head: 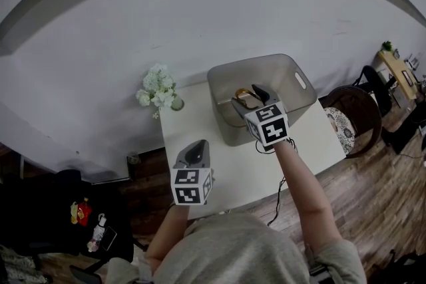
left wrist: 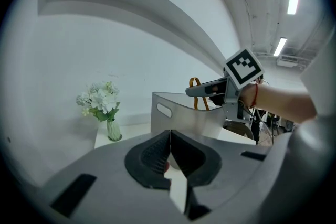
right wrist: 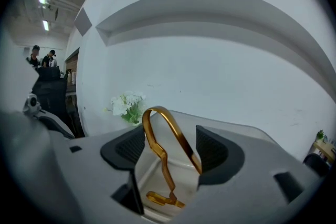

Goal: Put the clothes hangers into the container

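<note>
Drop step: right gripper [head: 251, 96] jaws are standing released, gold metal hanger [right wrist: 182, 142] loose between them, grey plastic container [head: 226, 113] below. Left gripper [left wrist: 170, 144] jaws clenched, empty. Next: backing out clear.

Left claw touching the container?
Apart. Head view shows bare table between the shut left claw and the container.

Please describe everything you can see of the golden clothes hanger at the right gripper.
The golden hanger looks like thin, shiny, flat metal. Only its rounded hook, a kinked neck and a short piece below it show. It stands nearly upright between the open jaws of the right gripper, over the opening of the grey container. One strand runs close along a pad; I cannot tell whether they touch.
</note>
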Tool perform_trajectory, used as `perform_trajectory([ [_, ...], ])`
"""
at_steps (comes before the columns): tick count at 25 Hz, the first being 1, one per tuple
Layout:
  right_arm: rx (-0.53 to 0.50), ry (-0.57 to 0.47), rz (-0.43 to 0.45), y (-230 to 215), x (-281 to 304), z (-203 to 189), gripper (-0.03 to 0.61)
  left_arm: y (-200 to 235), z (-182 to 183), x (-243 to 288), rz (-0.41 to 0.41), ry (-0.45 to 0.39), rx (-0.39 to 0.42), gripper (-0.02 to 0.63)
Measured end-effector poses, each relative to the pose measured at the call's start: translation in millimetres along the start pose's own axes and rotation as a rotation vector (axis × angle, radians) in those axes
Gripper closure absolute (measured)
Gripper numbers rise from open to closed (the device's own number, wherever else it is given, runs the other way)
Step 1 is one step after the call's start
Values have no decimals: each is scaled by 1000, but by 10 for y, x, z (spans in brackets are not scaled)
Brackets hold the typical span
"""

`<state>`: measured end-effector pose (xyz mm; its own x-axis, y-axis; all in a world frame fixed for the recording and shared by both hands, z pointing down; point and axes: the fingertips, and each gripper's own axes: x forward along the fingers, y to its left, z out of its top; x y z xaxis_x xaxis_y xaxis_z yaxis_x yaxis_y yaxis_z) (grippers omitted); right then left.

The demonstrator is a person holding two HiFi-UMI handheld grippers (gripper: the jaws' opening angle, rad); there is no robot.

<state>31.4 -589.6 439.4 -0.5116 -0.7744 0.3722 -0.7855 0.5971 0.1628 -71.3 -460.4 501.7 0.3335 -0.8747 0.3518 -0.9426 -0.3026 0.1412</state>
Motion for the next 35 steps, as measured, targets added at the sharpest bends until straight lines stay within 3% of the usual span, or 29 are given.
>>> perform_trajectory([
  [5, -16, 26, 26, 58, -20, -56, 222, -19, -11, -50, 4, 2, -3, 606],
  [22, 3, -31, -9, 262, -532, -74, 232, -180, -136, -434, 28, -6, -20, 606],
  [27, 40, -69, -22, 402, -879, -135, 258, -329, -164, -614, 27, -24, -17, 606],
  [35, 84, -112, -69, 710, -1552, -389, 396, -618, -298, -974, 26, -48, -13, 606],
])
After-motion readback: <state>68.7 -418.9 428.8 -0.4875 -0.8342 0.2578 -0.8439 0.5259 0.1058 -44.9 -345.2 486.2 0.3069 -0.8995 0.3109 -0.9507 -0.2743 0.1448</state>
